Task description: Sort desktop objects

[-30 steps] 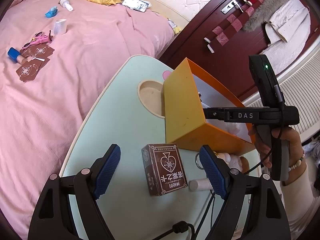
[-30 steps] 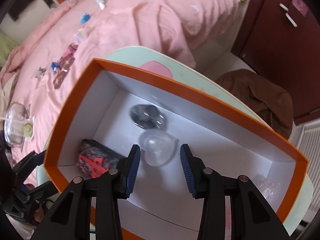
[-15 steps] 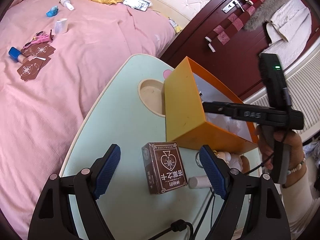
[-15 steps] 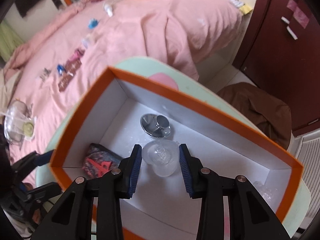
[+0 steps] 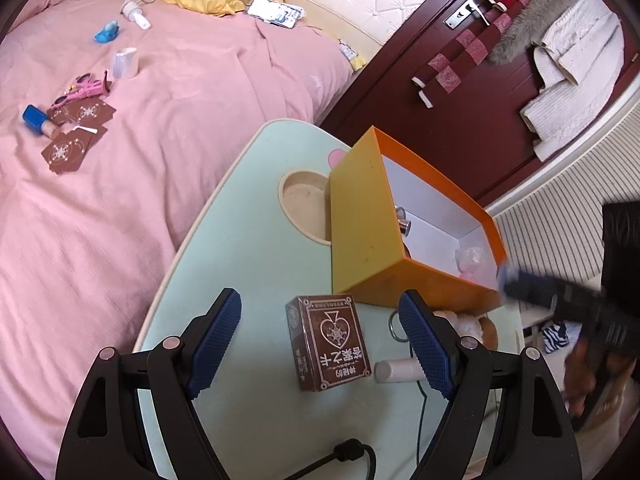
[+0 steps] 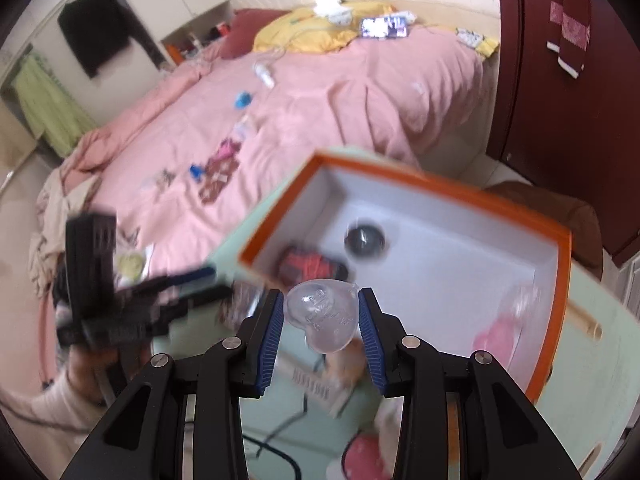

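Note:
An orange box (image 5: 368,236) with a white inside stands on the pale green table (image 5: 240,240). My left gripper (image 5: 320,336) is open and hovers over a brown card box (image 5: 328,344) lying between its fingers. My right gripper (image 6: 320,320) is shut on a clear heart-shaped plastic case (image 6: 322,316), held above the table just outside the orange box (image 6: 440,264). Inside the box lie a round metal knob (image 6: 365,240) and a red and black item (image 6: 310,266). The right gripper also shows blurred in the left wrist view (image 5: 560,292).
A white tube (image 5: 394,370), a metal ring (image 5: 394,326) and a plush toy (image 5: 472,322) lie by the card box. A black cable (image 5: 340,456) crosses the near table edge. A heart-shaped recess (image 5: 304,204) sits in the table. The pink bed (image 5: 120,160) holds scattered items.
My right gripper has lifted back out of the orange box, holding the clear heart case, and swung towards the near table side. My left gripper has stayed open over the card box.

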Demonstrator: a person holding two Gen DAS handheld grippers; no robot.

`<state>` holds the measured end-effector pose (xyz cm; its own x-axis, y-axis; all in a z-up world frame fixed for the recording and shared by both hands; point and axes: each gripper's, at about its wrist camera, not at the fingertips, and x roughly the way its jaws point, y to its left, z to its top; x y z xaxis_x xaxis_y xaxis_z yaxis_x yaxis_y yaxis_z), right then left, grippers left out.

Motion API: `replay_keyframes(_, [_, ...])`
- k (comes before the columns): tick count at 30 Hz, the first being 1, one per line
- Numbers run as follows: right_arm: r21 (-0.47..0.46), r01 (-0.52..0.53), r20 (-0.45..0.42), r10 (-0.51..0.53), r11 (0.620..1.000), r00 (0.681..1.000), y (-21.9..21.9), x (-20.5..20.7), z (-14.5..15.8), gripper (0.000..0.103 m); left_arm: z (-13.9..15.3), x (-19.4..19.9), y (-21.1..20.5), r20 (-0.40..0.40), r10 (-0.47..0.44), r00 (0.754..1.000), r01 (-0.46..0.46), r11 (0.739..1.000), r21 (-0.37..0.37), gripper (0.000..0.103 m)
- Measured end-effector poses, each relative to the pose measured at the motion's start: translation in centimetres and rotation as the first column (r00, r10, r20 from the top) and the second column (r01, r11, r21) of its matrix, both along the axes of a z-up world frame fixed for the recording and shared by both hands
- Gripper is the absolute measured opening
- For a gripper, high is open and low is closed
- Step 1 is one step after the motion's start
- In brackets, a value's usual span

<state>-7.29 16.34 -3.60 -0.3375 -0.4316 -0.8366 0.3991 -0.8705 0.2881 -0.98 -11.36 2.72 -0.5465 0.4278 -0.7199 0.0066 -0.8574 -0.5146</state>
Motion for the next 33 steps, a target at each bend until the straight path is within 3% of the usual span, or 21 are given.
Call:
replay_keyframes(6, [-0.028, 0.099, 0.062, -0.098, 0.995, 0.993, 1.5, 3.4, -3.5, 0.036, 0.7, -0.2, 0.6, -0.007, -0.010, 1.000, 0.009, 1.000, -0.017, 0.081])
replay_keyframes(11, [-0.006, 0.149, 0.045, -0.149, 0.989, 0.988, 1.7, 4.1, -4.8, 0.037, 1.3, 0.0, 1.8, -0.028, -0.019, 0.999, 0.018, 0.999, -0.048, 0.081])
replay_keyframes(14, [-0.005, 0.164, 0.004, -0.164, 0.986, 0.986, 2.0, 4.4, -4.8, 0.038, 1.4, 0.2, 2.3, -0.034, 0.012, 0.999, -0.014, 0.998, -0.057, 0.081])
replay_keyframes(16, [-0.042, 0.171, -0.027, -0.172, 0.984, 0.985, 2.4, 4.8, -4.2, 0.045, 1.5, 0.6, 2.6, -0.036, 0.056, 0.998, -0.059, 0.996, -0.072, 0.081])
replay_keyframes(19, [-0.107, 0.187, -0.074, -0.196, 0.976, 0.978, 3.1, 5.6, -3.4, 0.047, 1.6, 1.5, 3.2, -0.017, 0.153, 0.988, -0.154, 0.983, -0.104, 0.081])
replay_keyframes(22, [-0.156, 0.212, -0.116, -0.231, 0.965, 0.966, 4.2, 6.7, -2.7, 0.047, 2.2, 2.8, 3.5, -0.076, 0.119, 0.990, -0.116, 0.993, 0.035, 0.081])
replay_keyframes(25, [-0.193, 0.266, -0.141, -0.295, 0.944, 0.945, 5.9, 7.4, -2.4, 0.048, 3.3, 3.5, 3.5, -0.140, 0.105, 0.985, -0.095, 0.992, 0.079, 0.081])
replay_keyframes(29, [-0.197, 0.331, -0.127, -0.359, 0.923, 0.925, 7.8, 7.7, -2.8, 0.051, 3.3, 1.7, 4.0, -0.006, -0.021, 1.000, 0.022, 0.980, 0.196, 0.081])
replay_keyframes(30, [-0.195, 0.345, -0.121, -0.372, 0.918, 0.920, 8.2, 7.9, -2.9, 0.051, 3.6, 1.3, 4.5, 0.002, -0.051, 0.999, 0.049, 0.979, 0.197, 0.081])
replay_keyframes(32, [-0.189, 0.369, -0.118, -0.394, 0.910, 0.912, 8.9, 8.3, -3.1, 0.051, 5.4, 0.8, 6.2, -0.077, -0.130, 0.989, 0.133, 0.990, 0.039, 0.081])
replay_keyframes(33, [-0.186, 0.378, -0.119, -0.403, 0.907, 0.908, 9.1, 8.5, -3.2, 0.052, 6.5, 0.7, 7.5, -0.128, -0.188, 0.974, 0.177, 0.980, -0.094, 0.081])
